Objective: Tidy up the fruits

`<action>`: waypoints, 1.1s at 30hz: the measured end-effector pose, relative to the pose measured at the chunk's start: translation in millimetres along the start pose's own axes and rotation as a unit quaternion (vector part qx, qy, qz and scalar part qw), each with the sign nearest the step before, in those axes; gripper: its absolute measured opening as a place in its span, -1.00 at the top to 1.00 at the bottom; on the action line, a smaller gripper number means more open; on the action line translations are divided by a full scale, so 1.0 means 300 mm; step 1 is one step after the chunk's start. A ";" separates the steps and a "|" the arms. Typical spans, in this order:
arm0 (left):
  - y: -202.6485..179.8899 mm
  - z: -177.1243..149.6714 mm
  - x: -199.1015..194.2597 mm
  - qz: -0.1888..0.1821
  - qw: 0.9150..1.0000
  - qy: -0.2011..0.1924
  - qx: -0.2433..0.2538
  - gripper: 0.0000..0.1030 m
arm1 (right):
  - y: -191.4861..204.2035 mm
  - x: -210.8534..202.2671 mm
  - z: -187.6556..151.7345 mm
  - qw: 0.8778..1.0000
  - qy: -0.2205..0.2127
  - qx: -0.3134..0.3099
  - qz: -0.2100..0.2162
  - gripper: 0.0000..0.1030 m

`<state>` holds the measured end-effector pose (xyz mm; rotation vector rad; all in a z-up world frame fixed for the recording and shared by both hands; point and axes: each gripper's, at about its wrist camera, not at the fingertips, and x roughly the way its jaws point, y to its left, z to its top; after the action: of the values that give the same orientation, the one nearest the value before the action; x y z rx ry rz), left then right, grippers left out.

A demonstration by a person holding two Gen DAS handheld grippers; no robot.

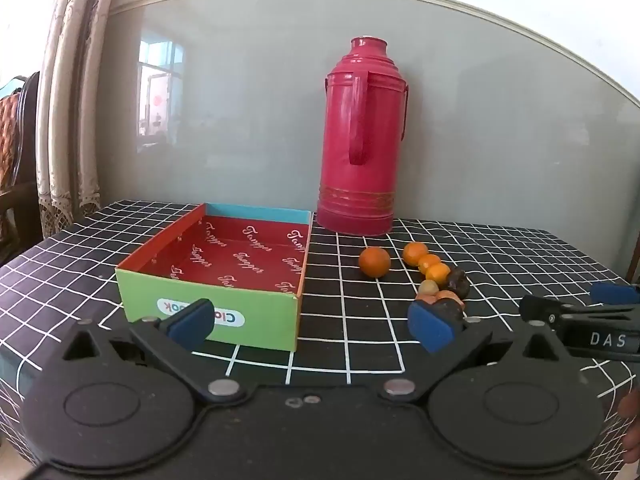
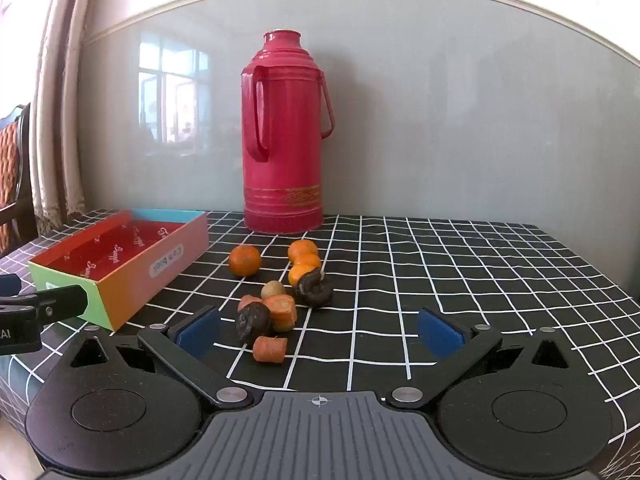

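An open cardboard box (image 1: 208, 308) with a red inside sits on the checked tablecloth, left of the fruit; it also shows in the right wrist view (image 2: 120, 276). It is empty. Loose fruit lies to its right: a single orange (image 1: 374, 263) (image 2: 244, 260), a row of small oranges (image 1: 428, 263) (image 2: 304, 260), a yellowish ball (image 2: 273, 290), dark wrinkled fruits (image 2: 316, 290) (image 2: 251, 321) and orange chunks (image 2: 270, 349). My left gripper (image 1: 310, 326) is open and empty in front of the box. My right gripper (image 2: 320, 330) is open and empty, just before the fruit pile.
A tall red thermos (image 1: 362, 140) (image 2: 284, 132) stands at the back against the grey wall. The right gripper shows at the right edge of the left wrist view (image 1: 592, 320). The table's edges drop away at left and right.
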<state>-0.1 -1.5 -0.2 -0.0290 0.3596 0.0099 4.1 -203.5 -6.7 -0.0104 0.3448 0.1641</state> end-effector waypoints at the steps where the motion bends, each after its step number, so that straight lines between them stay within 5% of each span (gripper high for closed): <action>1: -0.002 0.000 0.000 -0.001 1.000 0.000 0.000 -0.89 | 0.000 0.000 0.000 1.000 0.001 0.000 0.000 -1.00; 33: 0.008 -0.004 0.003 0.000 1.000 0.002 -0.006 -0.89 | -0.002 -0.003 0.002 1.000 0.002 0.000 -0.001 -1.00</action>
<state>0.2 0.9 -1.8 -0.0399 0.3638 0.0120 3.7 -204.2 -5.9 -0.0114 0.3480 0.1631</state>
